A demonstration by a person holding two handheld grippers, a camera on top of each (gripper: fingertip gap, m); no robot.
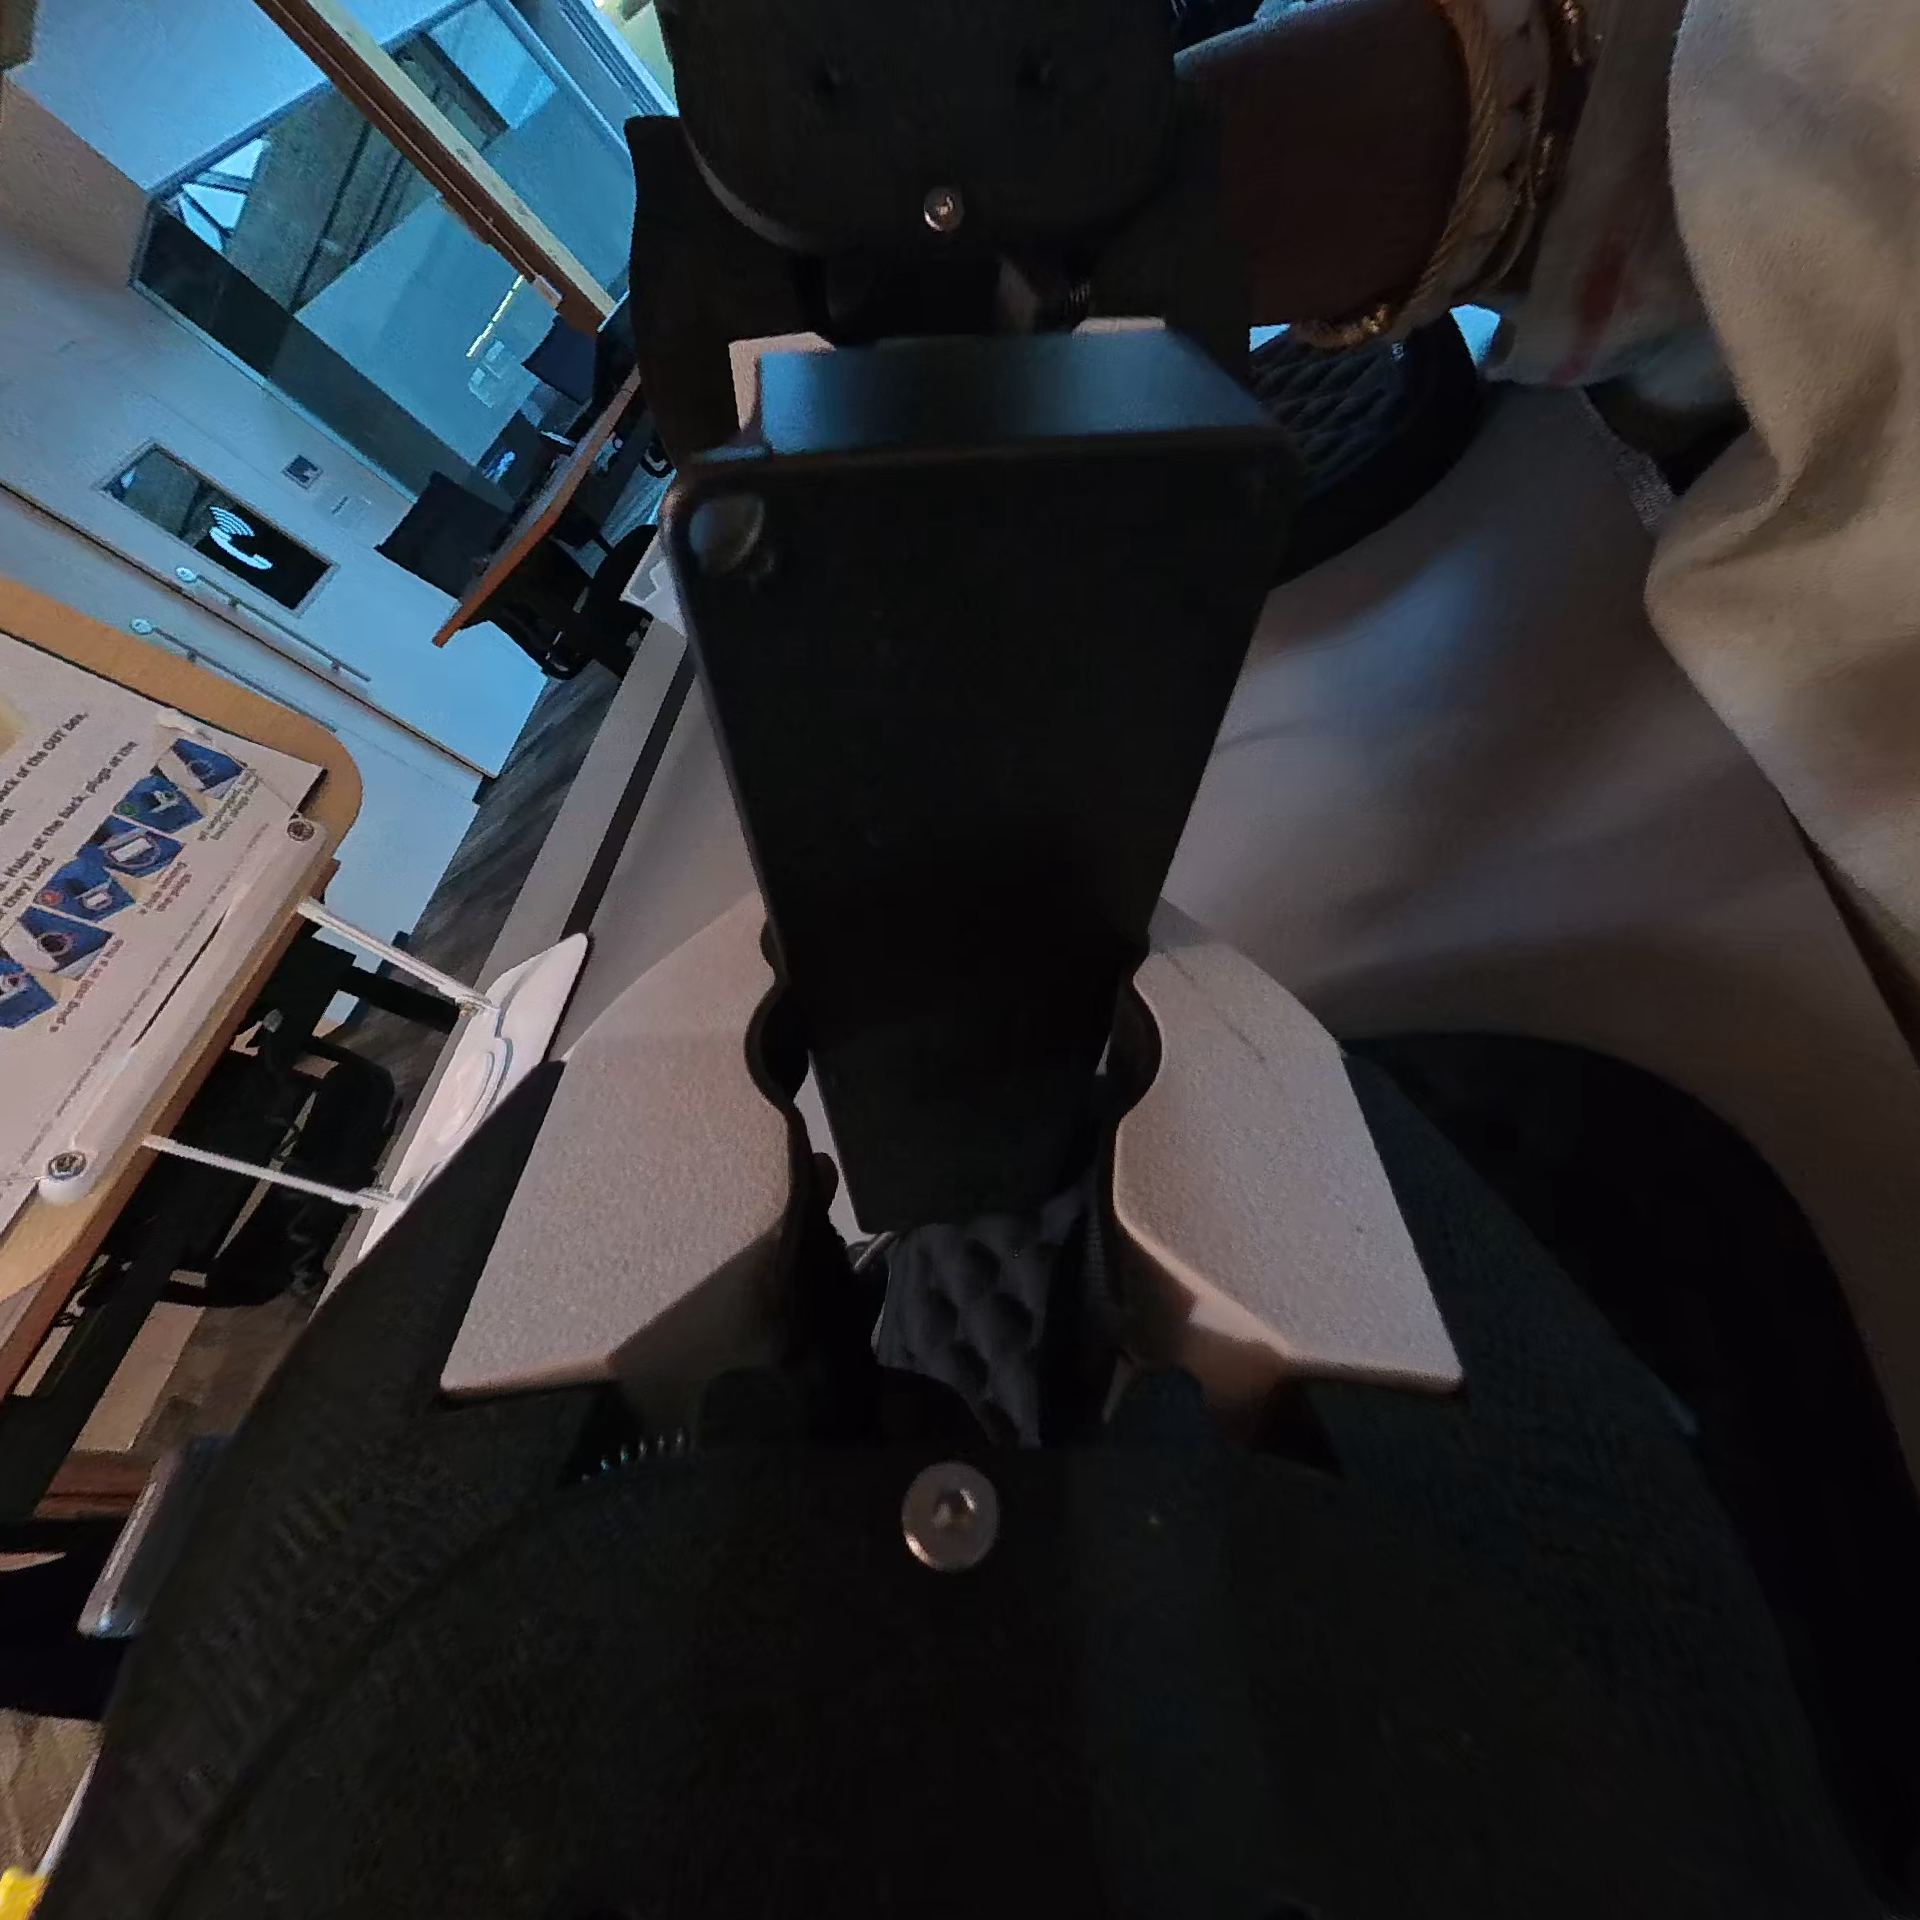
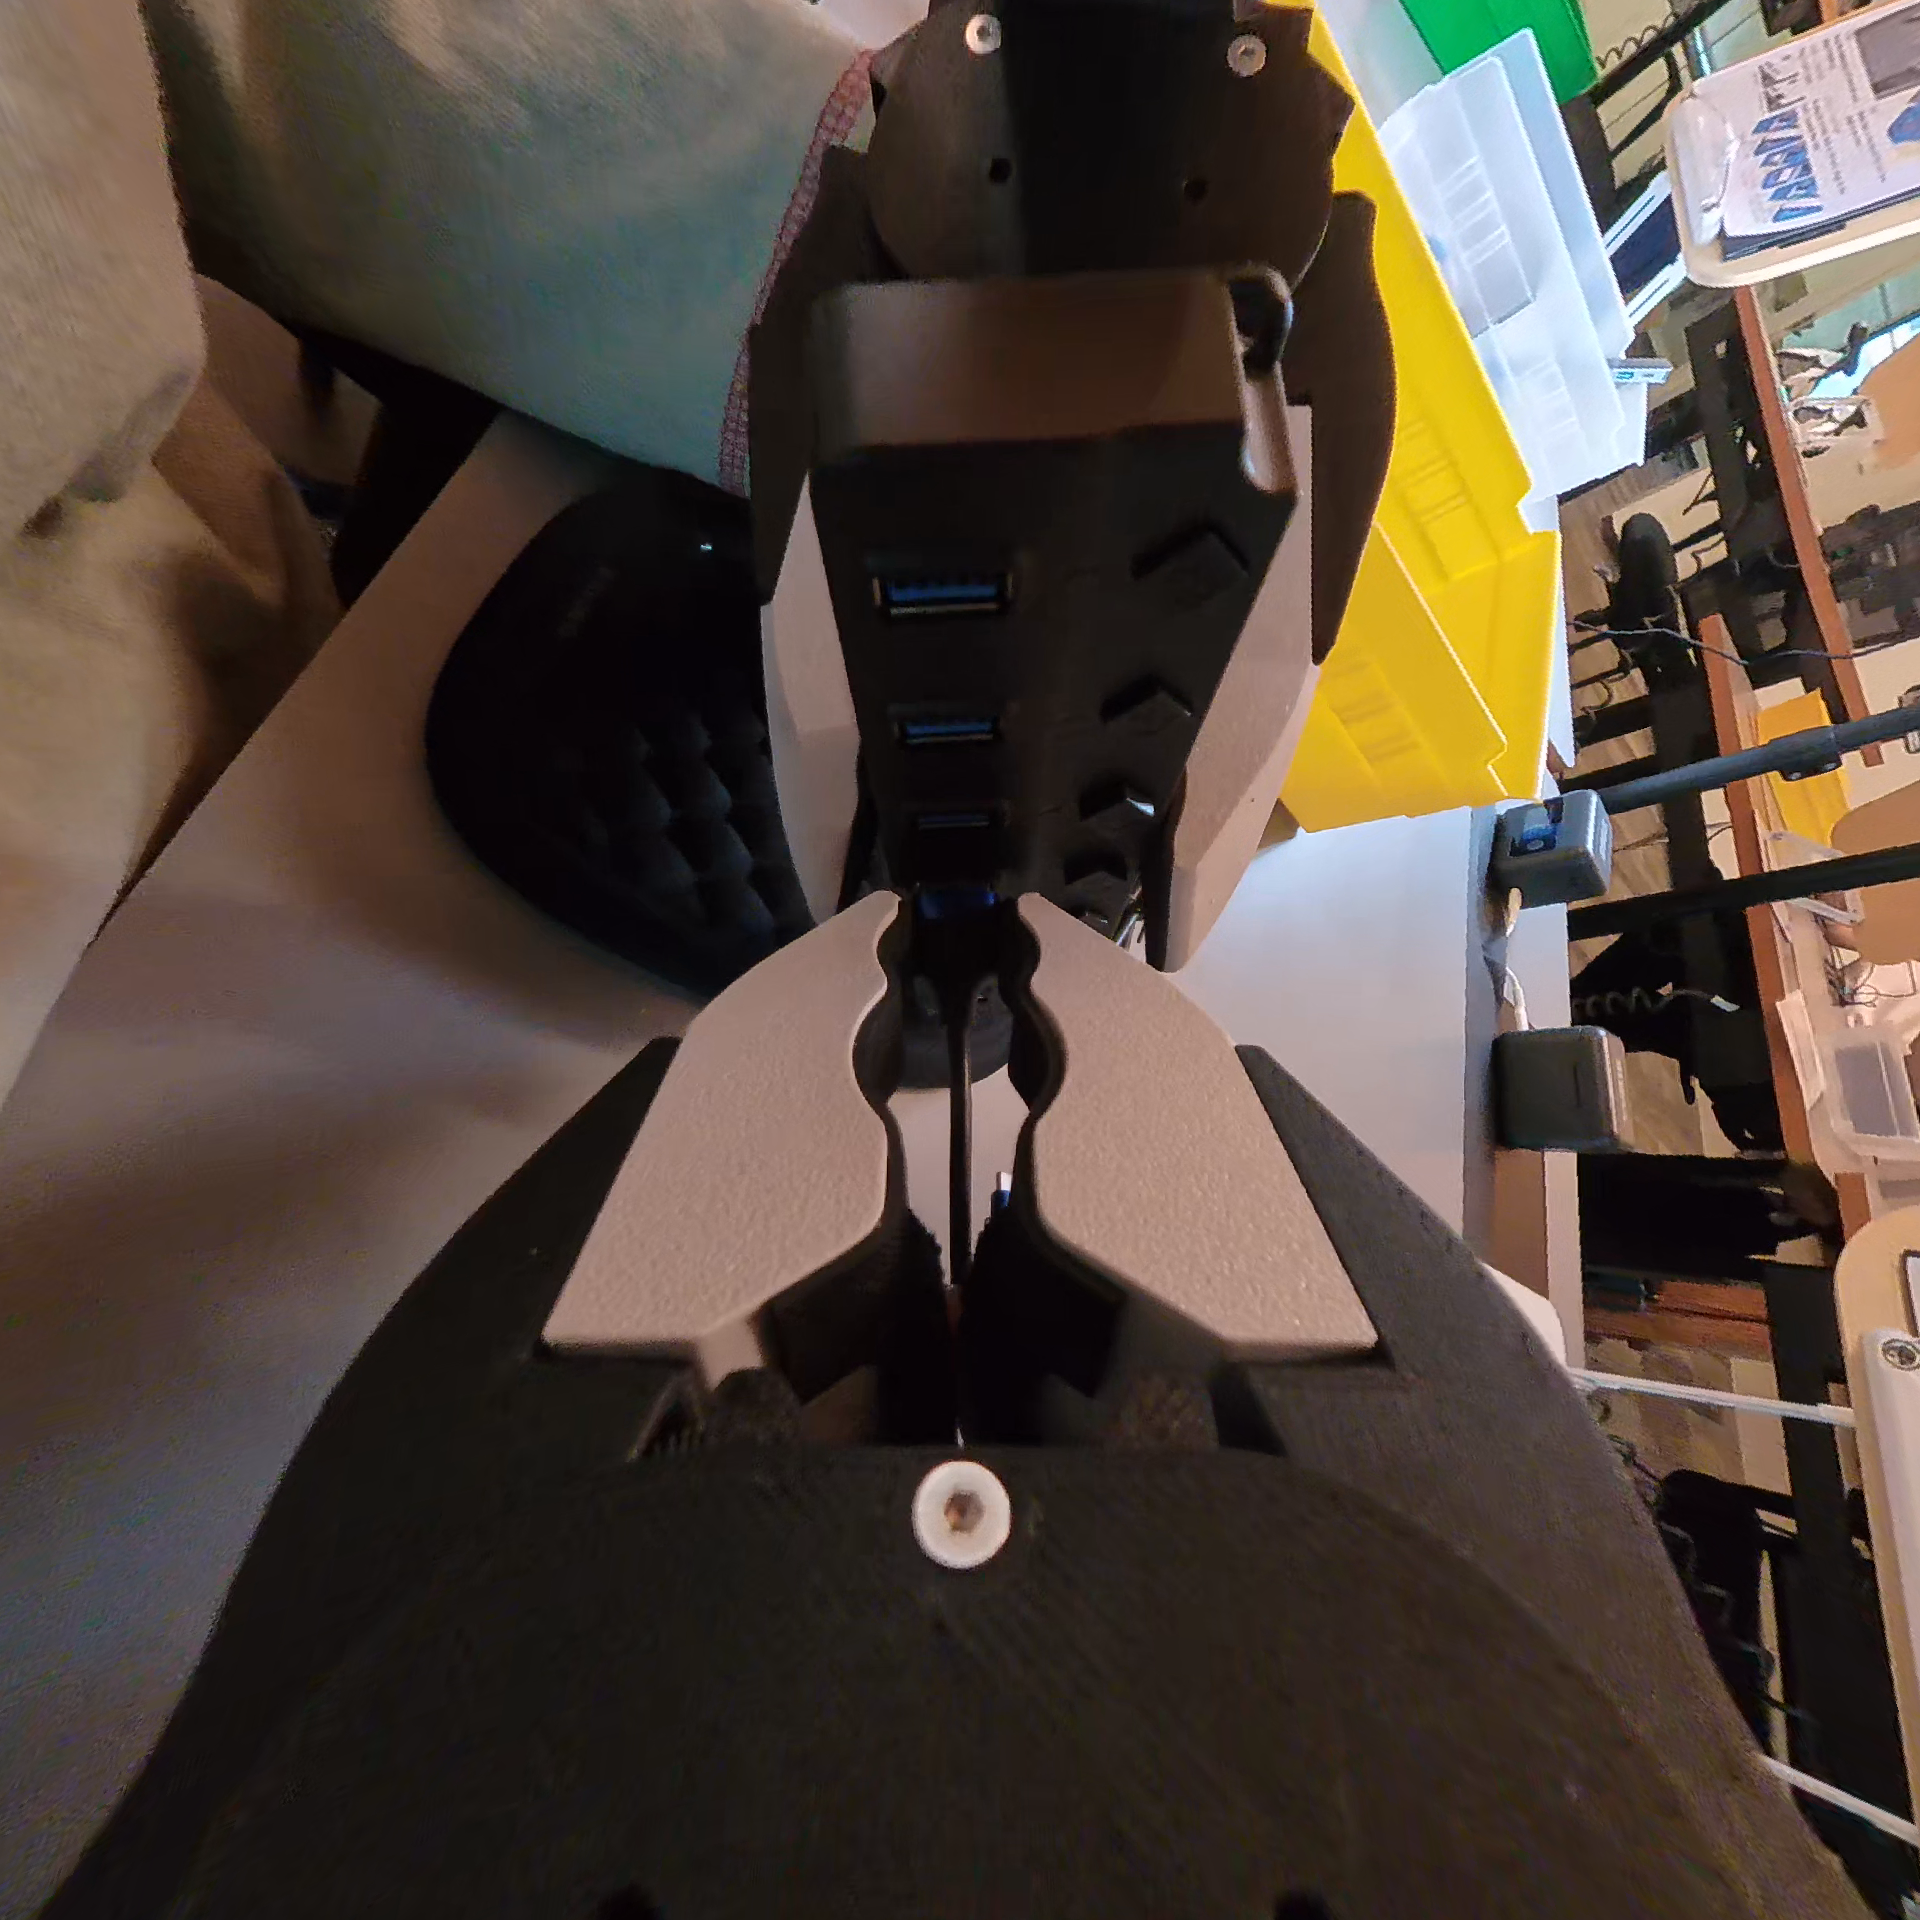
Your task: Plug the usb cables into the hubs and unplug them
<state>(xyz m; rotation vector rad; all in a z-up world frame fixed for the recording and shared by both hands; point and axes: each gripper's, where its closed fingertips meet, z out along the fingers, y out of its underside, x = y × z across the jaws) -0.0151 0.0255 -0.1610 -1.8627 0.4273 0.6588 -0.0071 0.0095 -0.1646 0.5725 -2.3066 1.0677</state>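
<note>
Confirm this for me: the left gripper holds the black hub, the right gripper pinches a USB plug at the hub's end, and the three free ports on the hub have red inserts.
One detail is wrong: the right wrist view shows the free ports with blue inserts, not red. The rest stands: the left gripper holds the black hub, and the right gripper pinches the USB plug at its end.

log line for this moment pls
left gripper: shut on black rectangular usb hub | right gripper: shut on black usb plug at hub's port

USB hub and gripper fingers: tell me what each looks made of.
USB hub: likely matte black plastic; dull, molded look, blue-lined ports. Right gripper fingers: probably grey printed plastic, with a fine grainy surface. Left gripper fingers look alike.
</note>
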